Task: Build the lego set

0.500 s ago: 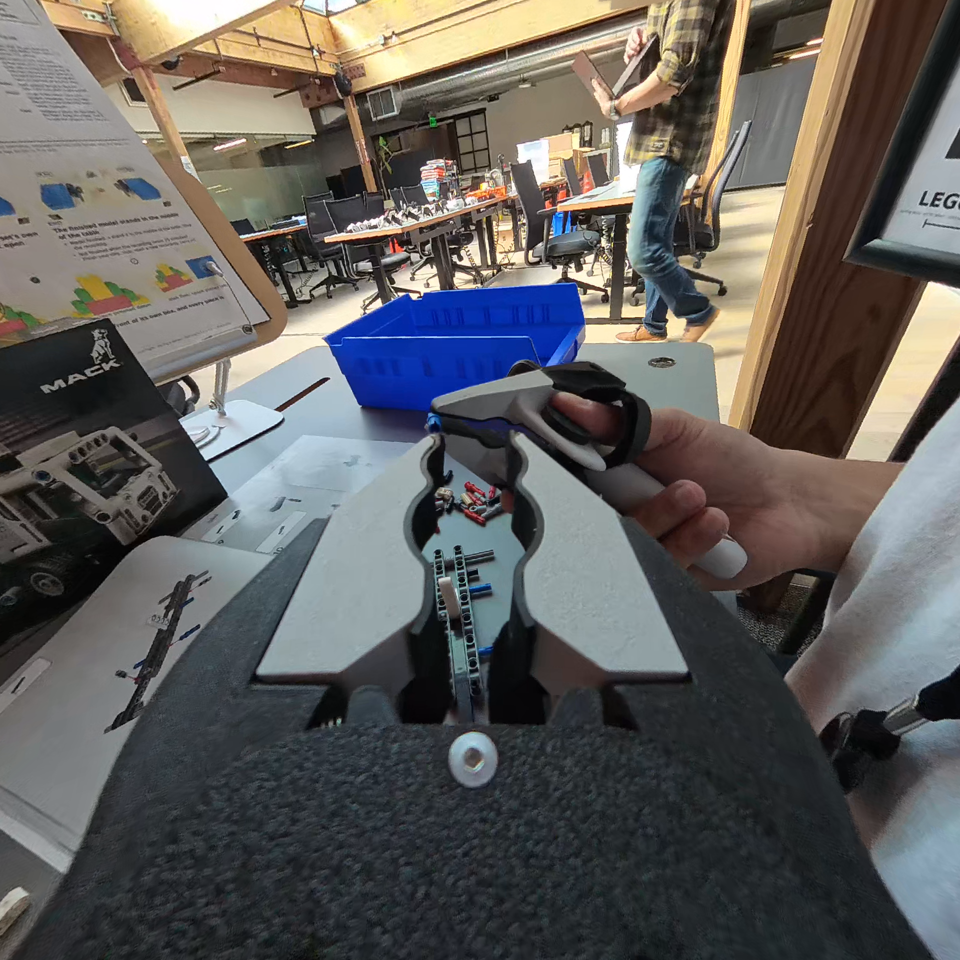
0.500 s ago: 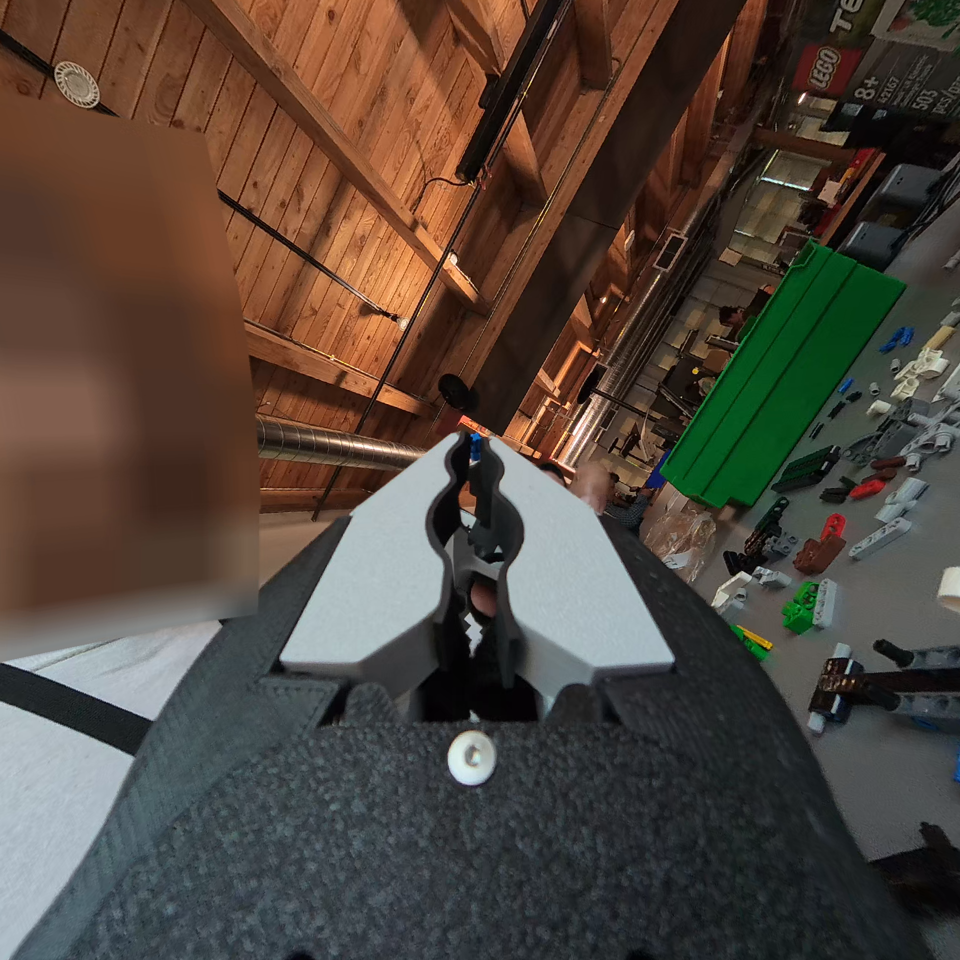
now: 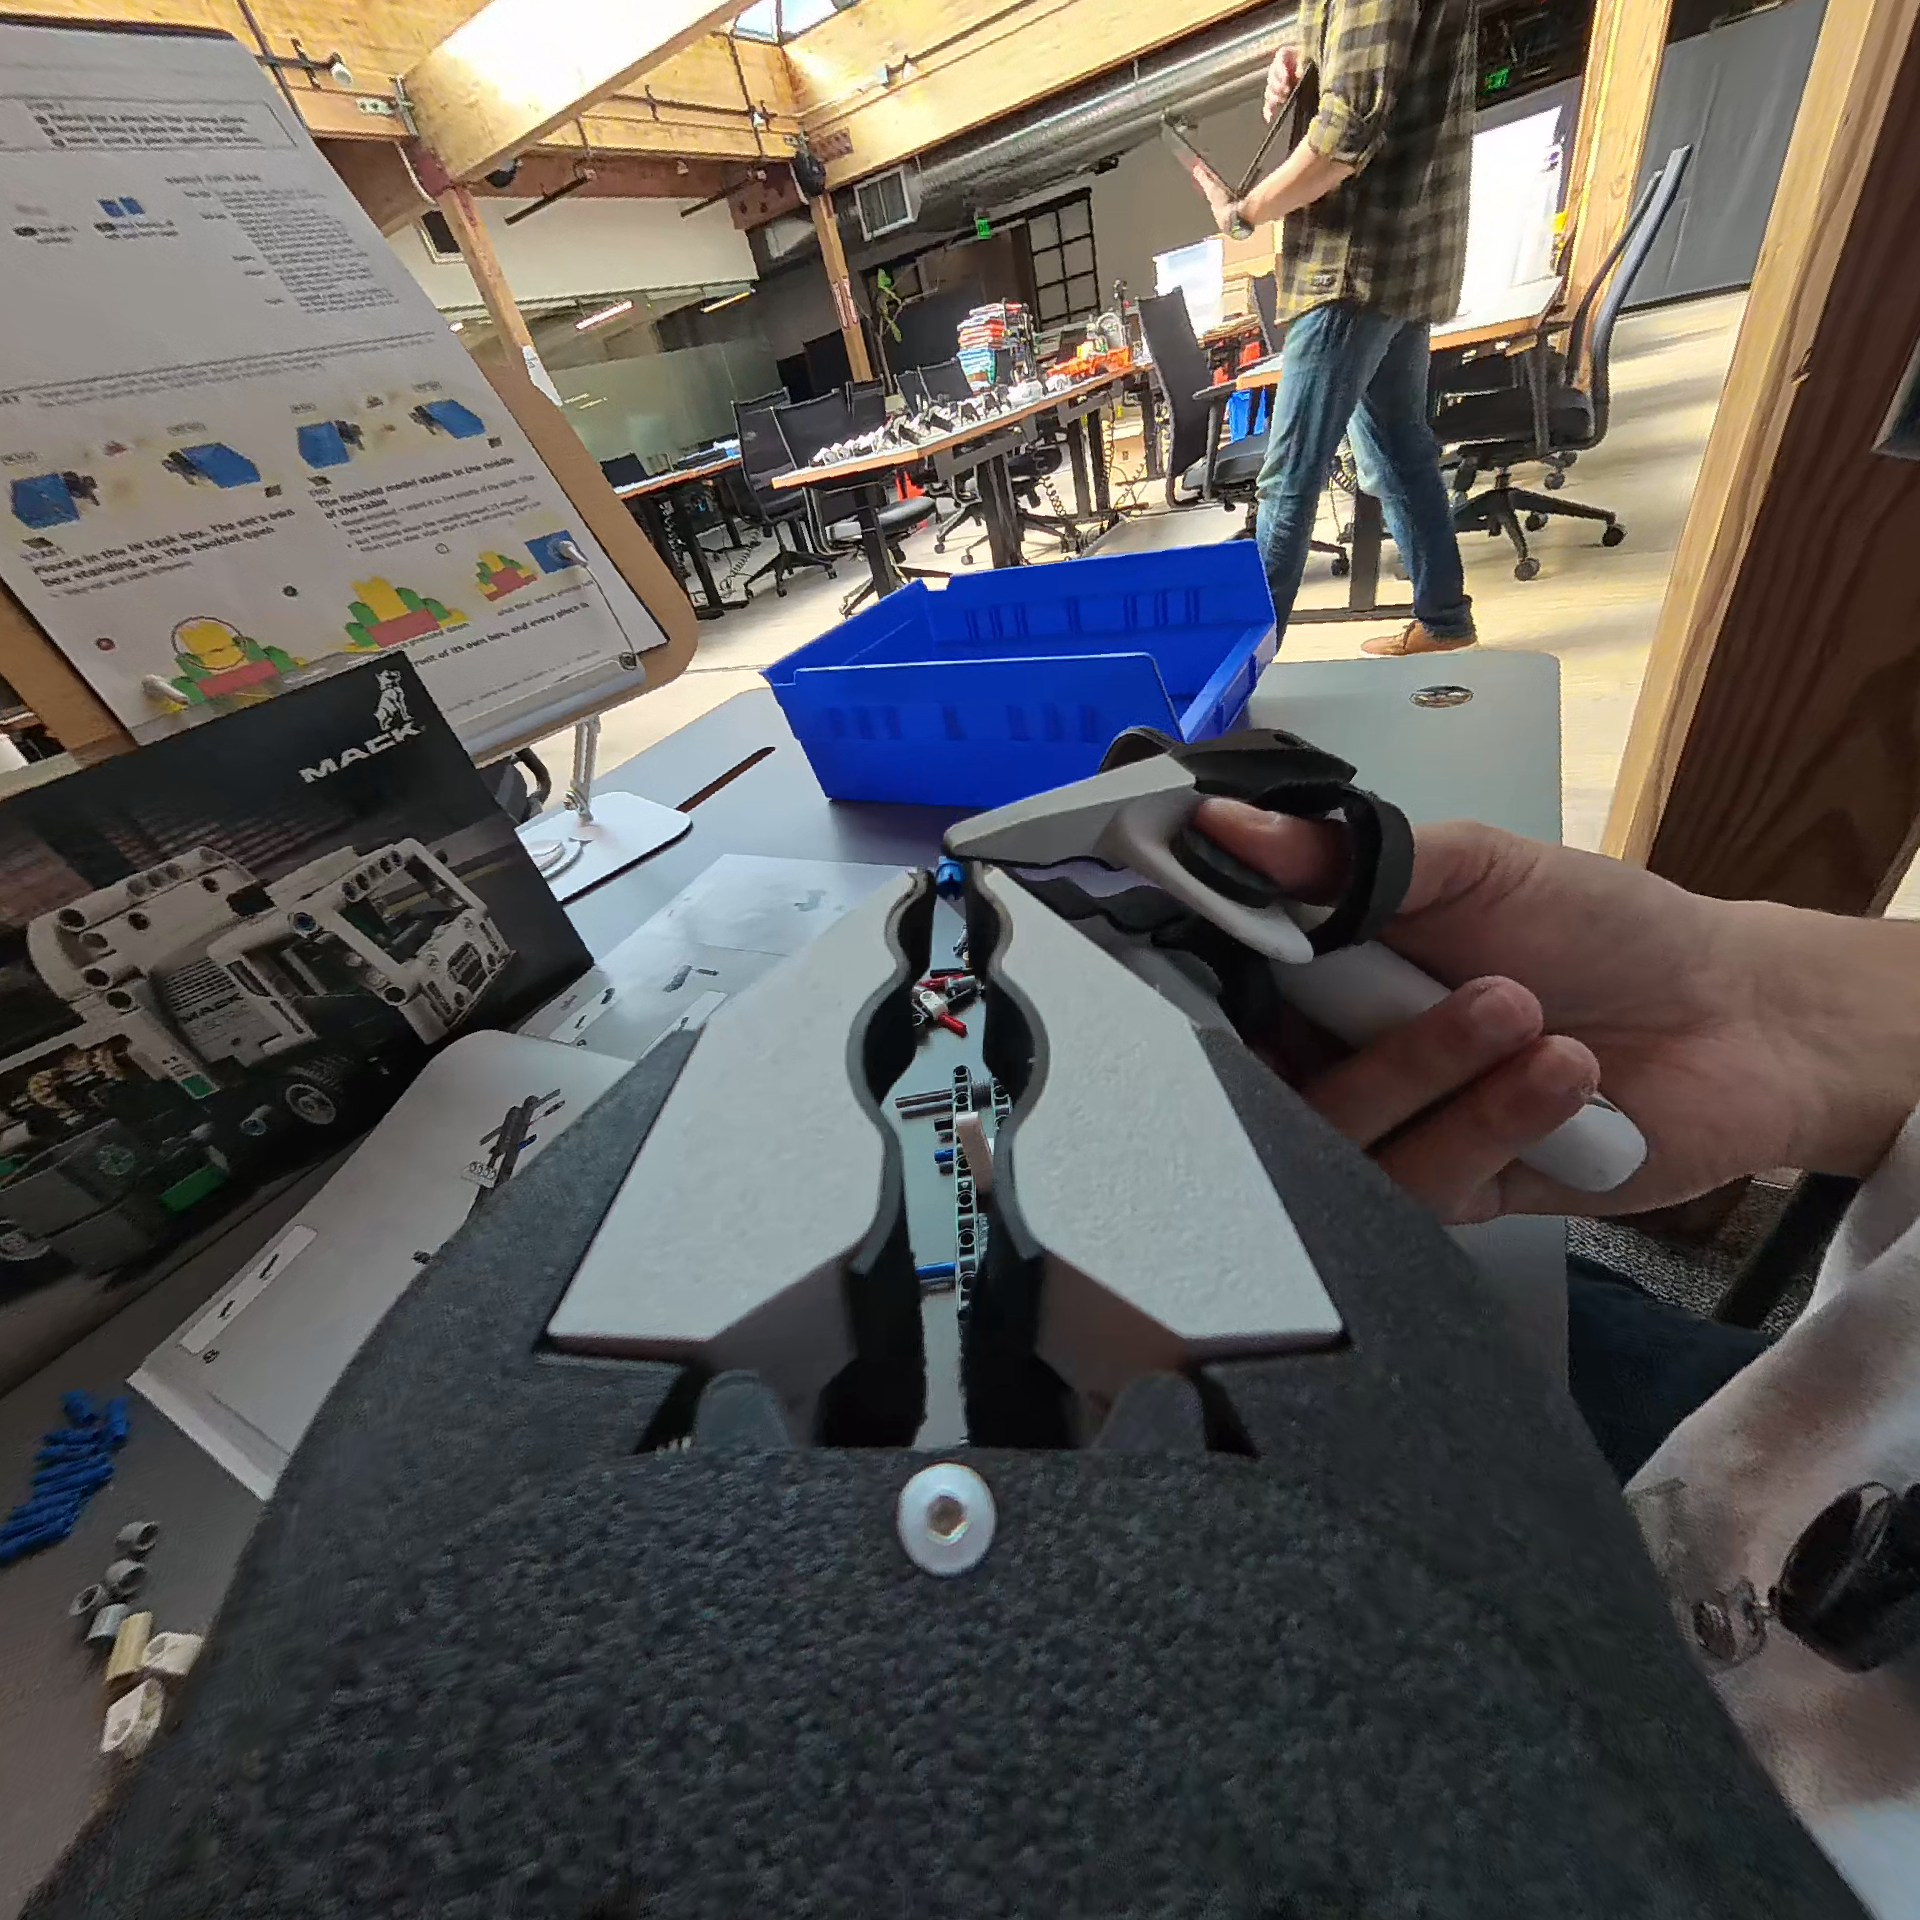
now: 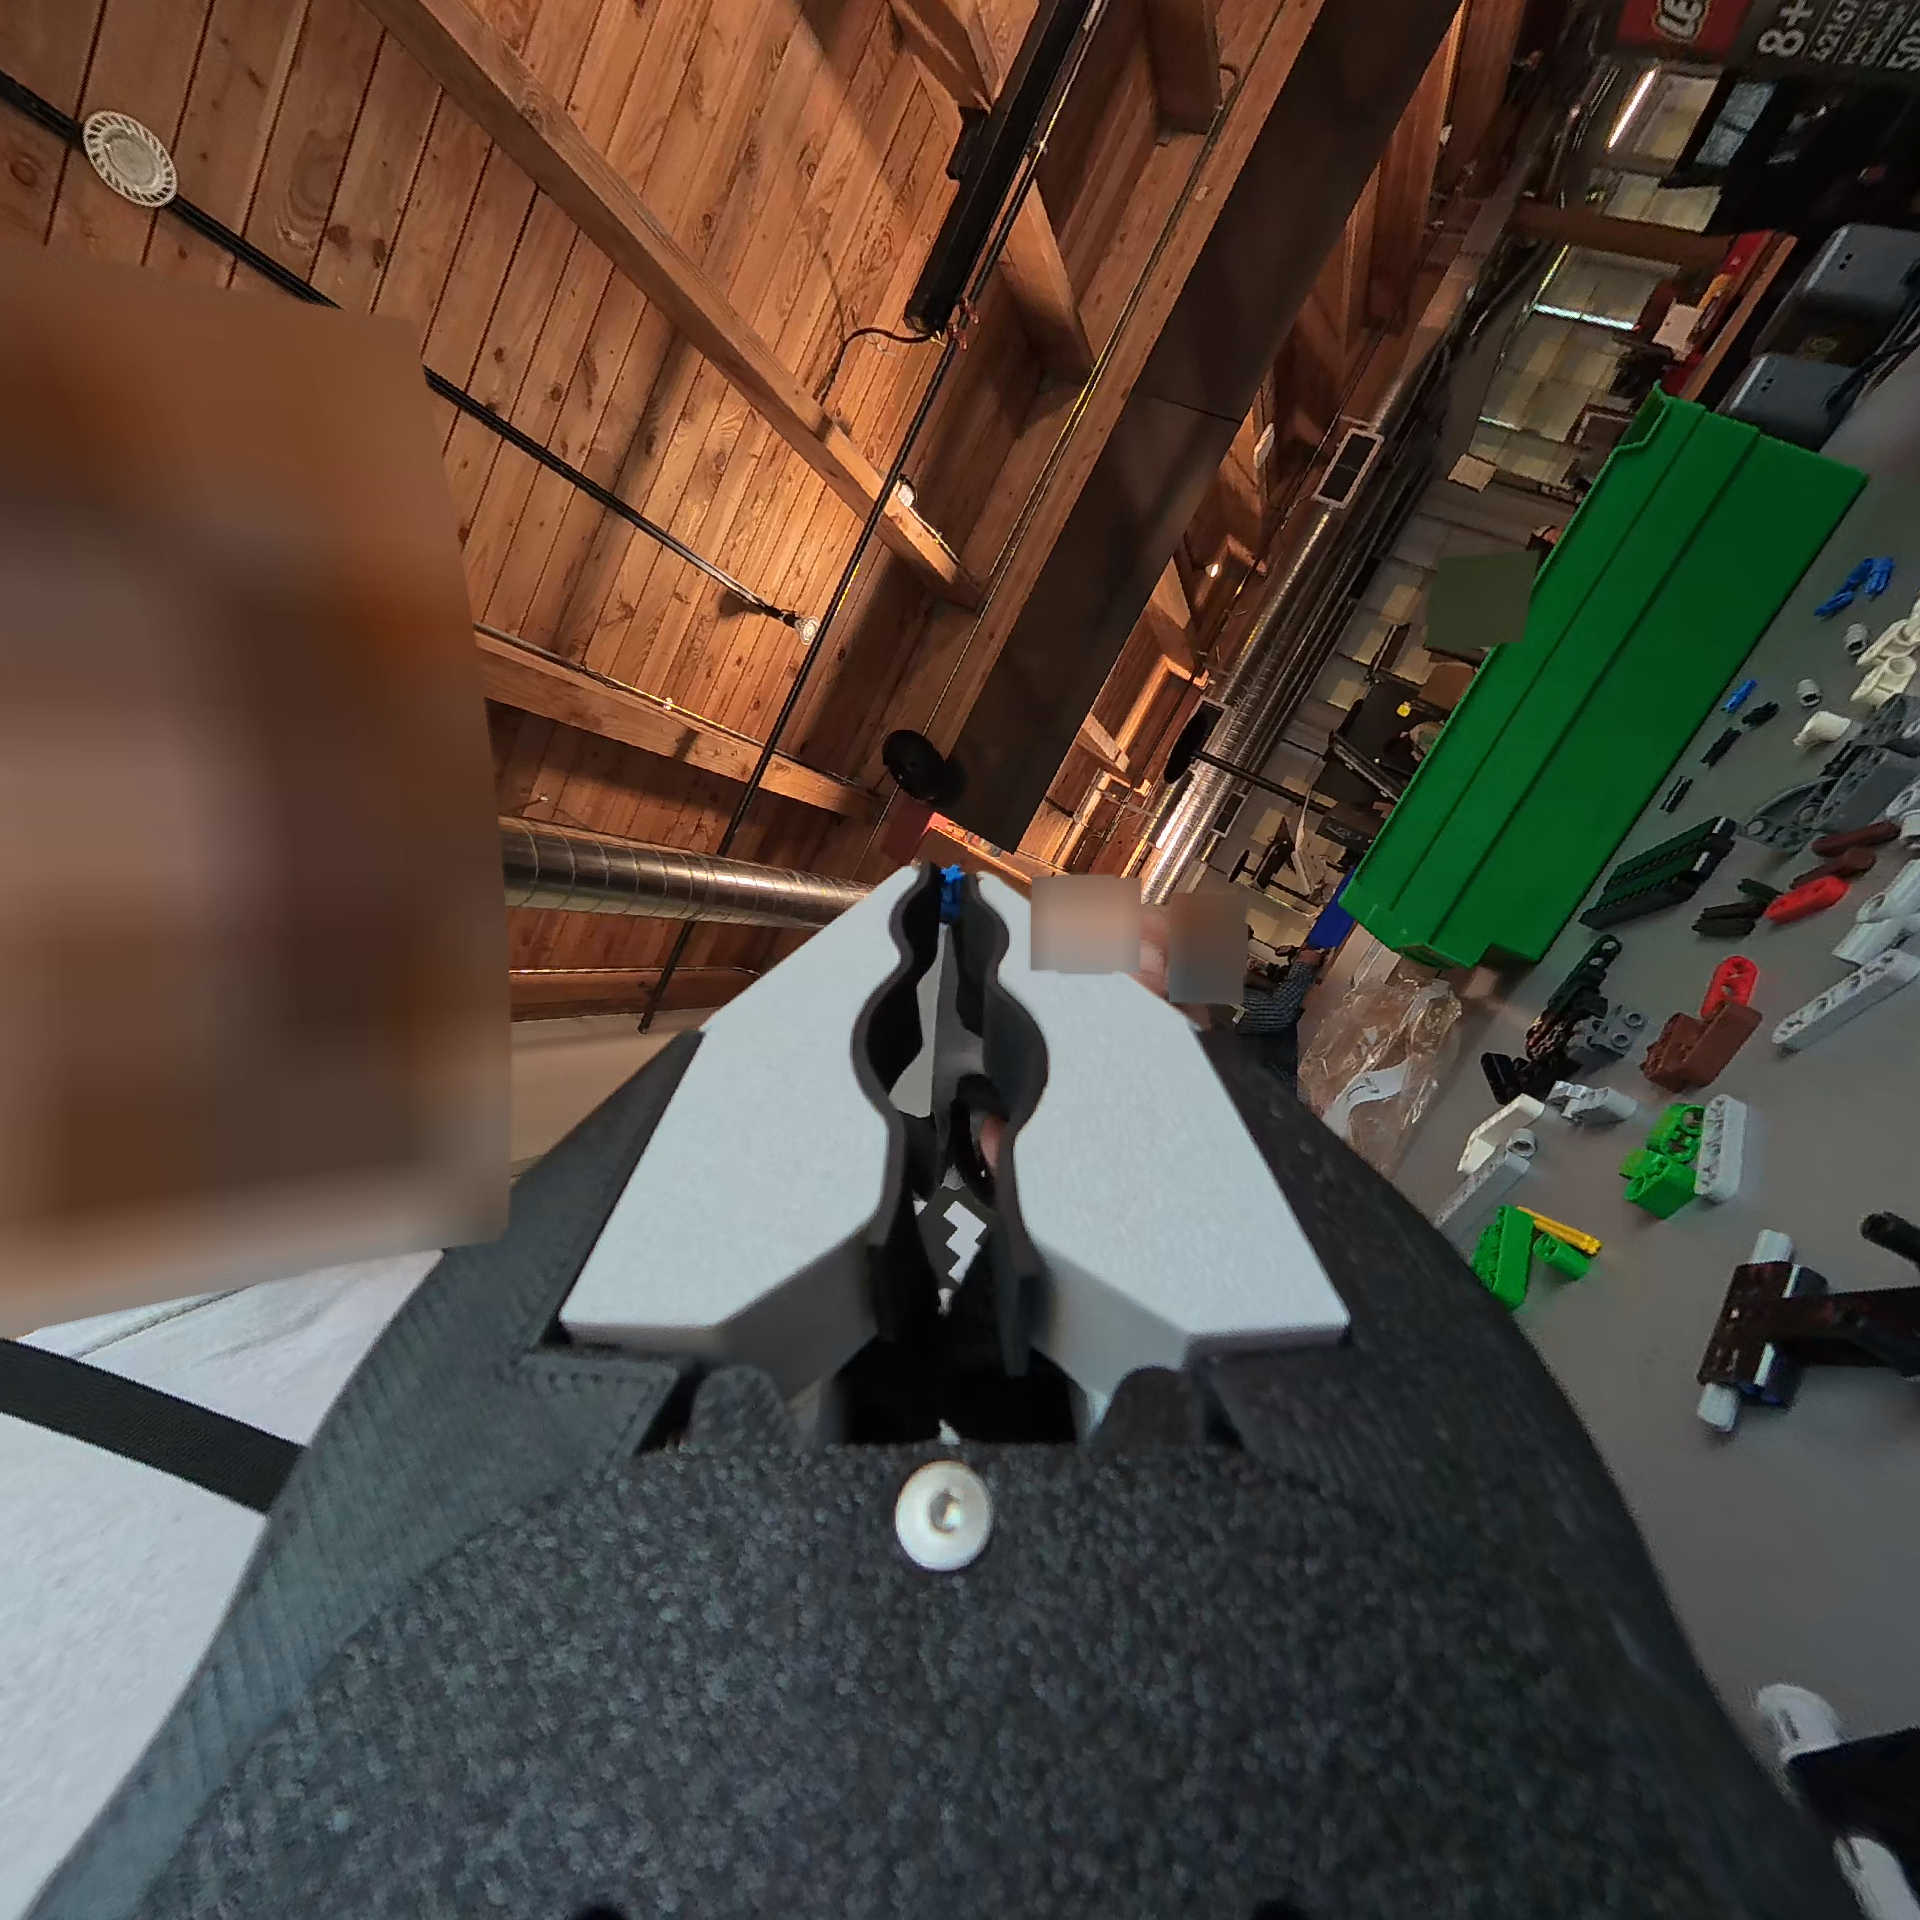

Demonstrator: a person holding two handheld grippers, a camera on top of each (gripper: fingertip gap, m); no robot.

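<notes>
Left gripper (image 3: 951, 894) points forward over a grey counter (image 3: 1455, 748), its jaws nearly together with only a narrow slit between them. Whether they pinch anything is unclear: a blue pin (image 3: 945, 881) shows right at the tips, but it may belong to the other tool. Through the slit, a dark lego beam (image 3: 971, 1164) with pins lies on the counter below, probably the part-built assembly.

Right gripper (image 4: 951, 899) is tilted up toward a wooden ceiling, jaws clamped on the pin, which pokes out at the very tip. In the left view, a hand (image 3: 1621, 1029) grips this tool's white handle, a finger through the trigger loop, and brings its nose up to the left tips. Holding the pin at the tip likely leaves its end free to push into a hole.

Loose lego pieces (image 4: 1714, 1039) are spread on the counter beside a green bin (image 4: 1621, 707), sorted for easy reach. A blue bin (image 3: 1039, 665) sits farther back. An open booklet (image 3: 343, 1226) and a truck picture (image 3: 239, 956) lie to the left, and an instruction sheet (image 3: 239, 416) stands propped where it can be read.
</notes>
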